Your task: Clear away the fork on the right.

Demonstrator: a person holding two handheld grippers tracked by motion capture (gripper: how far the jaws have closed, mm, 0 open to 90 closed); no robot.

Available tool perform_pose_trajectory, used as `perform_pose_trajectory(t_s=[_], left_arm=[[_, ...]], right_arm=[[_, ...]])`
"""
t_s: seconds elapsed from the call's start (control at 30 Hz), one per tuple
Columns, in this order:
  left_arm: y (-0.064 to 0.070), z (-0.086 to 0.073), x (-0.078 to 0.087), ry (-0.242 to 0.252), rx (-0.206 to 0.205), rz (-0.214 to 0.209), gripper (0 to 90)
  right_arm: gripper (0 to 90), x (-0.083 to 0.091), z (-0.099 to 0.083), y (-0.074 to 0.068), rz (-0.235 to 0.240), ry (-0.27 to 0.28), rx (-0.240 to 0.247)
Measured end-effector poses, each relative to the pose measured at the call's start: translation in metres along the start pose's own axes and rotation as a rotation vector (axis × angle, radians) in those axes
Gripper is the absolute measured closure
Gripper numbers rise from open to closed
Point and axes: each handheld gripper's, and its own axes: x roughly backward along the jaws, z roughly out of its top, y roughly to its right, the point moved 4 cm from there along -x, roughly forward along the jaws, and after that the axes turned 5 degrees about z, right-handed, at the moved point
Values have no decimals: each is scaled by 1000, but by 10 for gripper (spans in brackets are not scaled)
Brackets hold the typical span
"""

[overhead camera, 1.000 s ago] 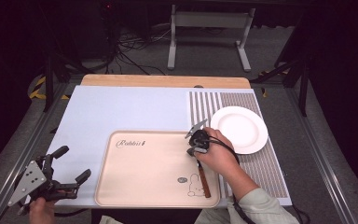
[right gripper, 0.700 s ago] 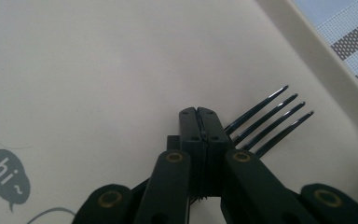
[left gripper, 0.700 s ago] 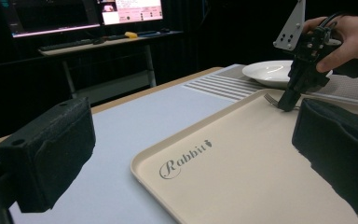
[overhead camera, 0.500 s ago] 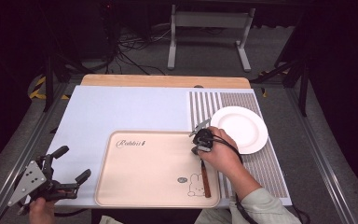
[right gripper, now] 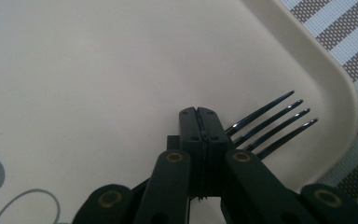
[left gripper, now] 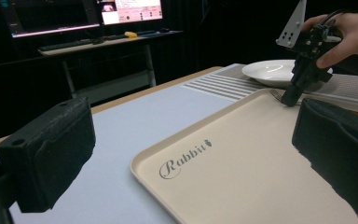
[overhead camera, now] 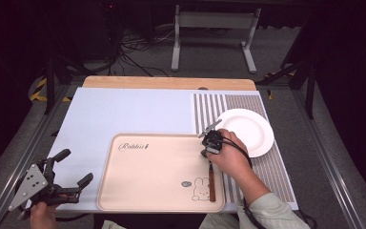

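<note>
High view: a beige tray (overhead camera: 143, 176) printed with a rabbit lies in the lower centre of the frame on a pale blue mat (overhead camera: 124, 112). A fork (overhead camera: 211, 179) with a brown handle lies along the tray's right edge, handle toward the bottom of the frame, tines toward the top. The right gripper (overhead camera: 206, 151) stands over the fork's upper end, at centre right. A white plate (overhead camera: 248, 131) sits on a striped mat (overhead camera: 276, 167), just right of and above that gripper. The left gripper (overhead camera: 71, 169) is at lower left, off the tray's left edge, well apart from the fork, its jaws spread with nothing between them.

Right gripper view: the jaws are pressed together in the lower centre. The four dark tines of the fork (right gripper: 272, 123) emerge from behind the closed jaw tips and fan toward the upper right, near the tray's (right gripper: 98, 70) rounded corner; the fork's neck is hidden by the jaws, so whether they pinch it cannot be told.

Left gripper view: the two black pads stand wide apart at the frame's left and right edges, with the tray (left gripper: 242, 168) between them.
</note>
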Motion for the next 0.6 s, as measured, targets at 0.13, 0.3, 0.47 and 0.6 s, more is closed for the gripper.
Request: perform_pose_trajectory(t_s=[0.13, 0.3, 0.47, 0.6], left_arm=[[0, 0, 0, -2, 1, 0, 2], [0, 0, 0, -2, 1, 0, 2], [0, -1, 0, -3, 0, -1, 2], [0, -1, 0, -5, 5, 0, 2]], right_arm=[[900, 0, -1, 0, 1, 3, -1], [828, 4, 0, -1, 20, 58, -6], [717, 26, 1, -2, 8, 155, 39], [574, 42, -1, -2, 12, 232, 61]])
